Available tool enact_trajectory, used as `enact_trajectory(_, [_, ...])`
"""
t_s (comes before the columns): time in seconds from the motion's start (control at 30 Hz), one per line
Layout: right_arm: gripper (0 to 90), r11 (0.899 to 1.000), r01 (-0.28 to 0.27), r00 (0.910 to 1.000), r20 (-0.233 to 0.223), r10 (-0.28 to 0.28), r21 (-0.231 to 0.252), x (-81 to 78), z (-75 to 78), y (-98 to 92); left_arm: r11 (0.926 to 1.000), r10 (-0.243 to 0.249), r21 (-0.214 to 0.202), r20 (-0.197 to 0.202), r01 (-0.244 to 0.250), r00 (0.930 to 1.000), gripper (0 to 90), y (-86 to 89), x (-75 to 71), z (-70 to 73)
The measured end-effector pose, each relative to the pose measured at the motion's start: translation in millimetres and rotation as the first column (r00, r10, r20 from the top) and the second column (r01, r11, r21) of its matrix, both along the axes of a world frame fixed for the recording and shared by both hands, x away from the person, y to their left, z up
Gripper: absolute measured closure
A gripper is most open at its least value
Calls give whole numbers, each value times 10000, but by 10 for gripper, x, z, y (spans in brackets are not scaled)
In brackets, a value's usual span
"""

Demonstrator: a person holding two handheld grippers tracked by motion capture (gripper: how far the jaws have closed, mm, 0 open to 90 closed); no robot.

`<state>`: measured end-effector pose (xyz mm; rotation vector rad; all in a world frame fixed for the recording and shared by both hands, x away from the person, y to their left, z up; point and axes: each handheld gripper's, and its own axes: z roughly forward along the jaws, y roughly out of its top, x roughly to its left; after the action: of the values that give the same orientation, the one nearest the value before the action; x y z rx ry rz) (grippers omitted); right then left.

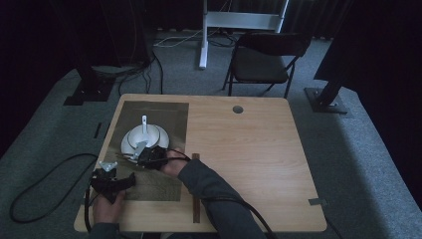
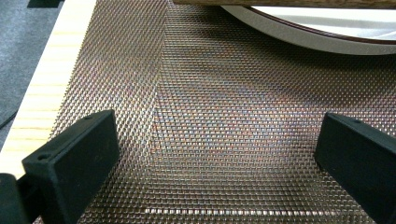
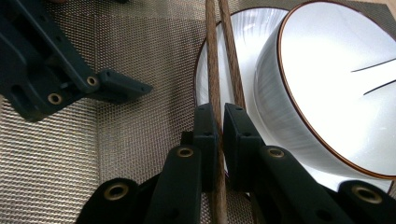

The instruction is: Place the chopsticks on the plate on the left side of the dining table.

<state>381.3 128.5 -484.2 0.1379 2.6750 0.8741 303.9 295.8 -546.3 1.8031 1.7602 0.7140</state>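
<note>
— Chopsticks (image 3: 215,70): where were they?
— Clamped between the jaws of the right gripper (image 3: 219,122), a wooden pair side by side. They ran out past the near-left rim of the plate (image 3: 243,28) and over the woven placemat (image 3: 135,126).
— And the dishes?
— A white bowl (image 3: 336,93) with a thin dark rim sat on that plate, just right of the sticks in the right gripper view. From above, a white spoon (image 1: 145,124) rested in the bowl, its handle pointing far.
— The other hand?
— The left gripper (image 1: 113,182) hovered low over the near-left part of the mat, jaws wide apart with nothing between them, the plate's edge just beyond.
— What lay around that?
— The mat covered the left side of the wooden table (image 1: 249,149); a dark strip (image 1: 195,189) lay right of it, and a folding chair (image 1: 266,62) stood beyond the far edge.
</note>
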Motion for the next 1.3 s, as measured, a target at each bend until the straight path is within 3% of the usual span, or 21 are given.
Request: enact_trajectory(1.3, [838, 9994, 105, 9999, 41, -104, -334, 40, -44, 115, 10000, -3, -1, -5, 3, 10000, 2, 0, 0, 1])
